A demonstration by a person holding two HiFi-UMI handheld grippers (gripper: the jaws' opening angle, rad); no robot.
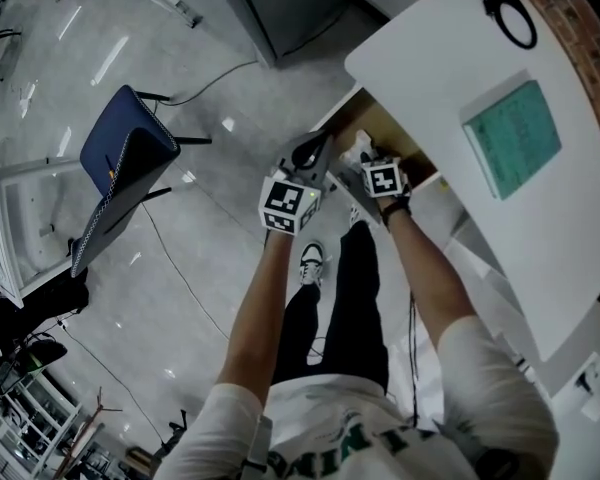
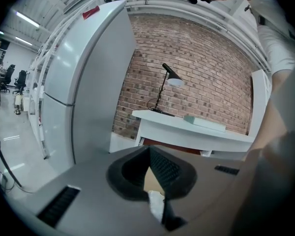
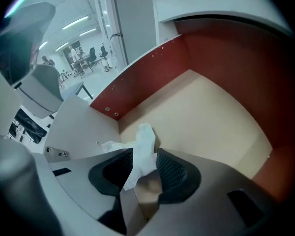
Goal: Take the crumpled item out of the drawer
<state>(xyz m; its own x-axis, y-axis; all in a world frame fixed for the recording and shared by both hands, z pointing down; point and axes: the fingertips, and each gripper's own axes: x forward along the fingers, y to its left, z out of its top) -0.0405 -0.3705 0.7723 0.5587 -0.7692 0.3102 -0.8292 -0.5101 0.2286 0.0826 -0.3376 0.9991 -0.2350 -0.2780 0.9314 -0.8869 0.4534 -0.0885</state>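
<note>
Reaching steeply down into the pulled-out drawer (image 3: 214, 114) with the right gripper (image 3: 145, 154), holding its jaws spread wide and straddling the crumpled item (image 3: 143, 137) without clamping it. Seeing that white crumpled item lying on the drawer's pale floor, right between the two pads and close to both, tucked near the reddish-brown side wall (image 3: 137, 77) at the left of the right gripper view and toward the drawer's near edge. Finding bare floor beyond it, giving open room toward the drawer's back wall and its right-hand wall. Working beneath the overhanging edge of the white desk top (image 1: 540, 258), with a teal book (image 1: 512, 138) lying well in from that edge.

Hovering the left gripper (image 1: 315, 156) just beside the right one at the drawer's outer corner, above the grey floor (image 1: 200, 268). Pointing it only slightly downward toward the desk and the brick wall (image 2: 206, 77), with its jaws closed and the tips meeting. Noticing a small white scrap low in the gap behind the tips, too unclear to identify.

Standing close against the drawer's front, legs straight below both grippers. Having a blue chair (image 1: 125, 163) well apart on the left side of the head view, with open floor between it and the drawer.
</note>
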